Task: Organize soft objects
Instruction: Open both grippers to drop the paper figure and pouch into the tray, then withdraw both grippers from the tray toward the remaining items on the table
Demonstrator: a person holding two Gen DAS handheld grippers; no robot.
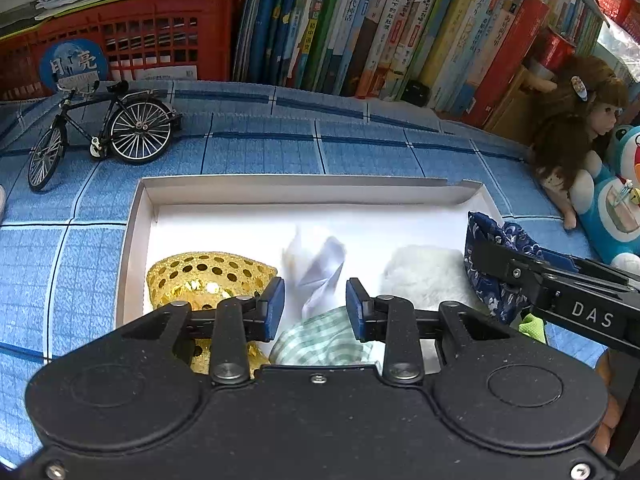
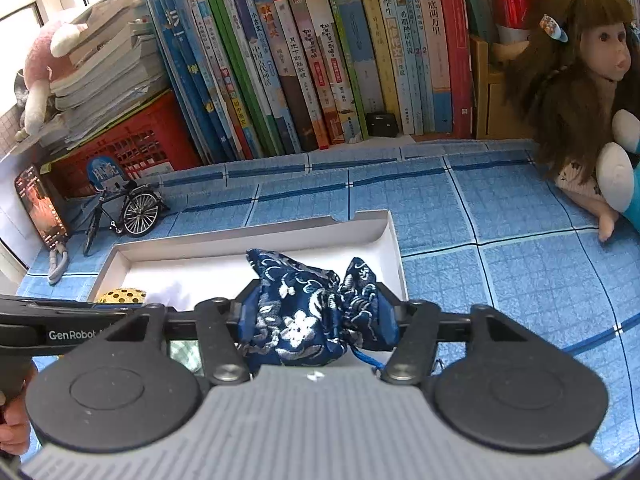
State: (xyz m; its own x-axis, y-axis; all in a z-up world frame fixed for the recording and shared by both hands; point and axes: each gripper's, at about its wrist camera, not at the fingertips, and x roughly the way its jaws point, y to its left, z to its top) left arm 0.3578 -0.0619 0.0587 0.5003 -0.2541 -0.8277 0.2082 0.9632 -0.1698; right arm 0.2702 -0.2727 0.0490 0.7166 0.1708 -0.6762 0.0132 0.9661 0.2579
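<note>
A white shallow box (image 1: 136,232) lies on the blue checked cloth; it also shows in the right wrist view (image 2: 394,248). In it lie a gold perforated pouch (image 1: 204,276), a white crumpled paper piece (image 1: 320,268), a green checked cloth (image 1: 324,340) and a white fluffy item (image 1: 424,276). My left gripper (image 1: 315,306) is open over the box, above the green cloth, holding nothing. My right gripper (image 2: 316,312) is shut on a dark blue brocade pouch (image 2: 312,312) and holds it over the box's right end; the pouch also shows in the left wrist view (image 1: 492,264).
A model bicycle (image 1: 104,128) stands left behind the box. A red crate (image 1: 132,44) and a row of books (image 1: 380,28) line the back. A doll (image 2: 576,92) and a blue plush (image 1: 616,208) sit at the right. A phone (image 2: 40,208) leans at far left.
</note>
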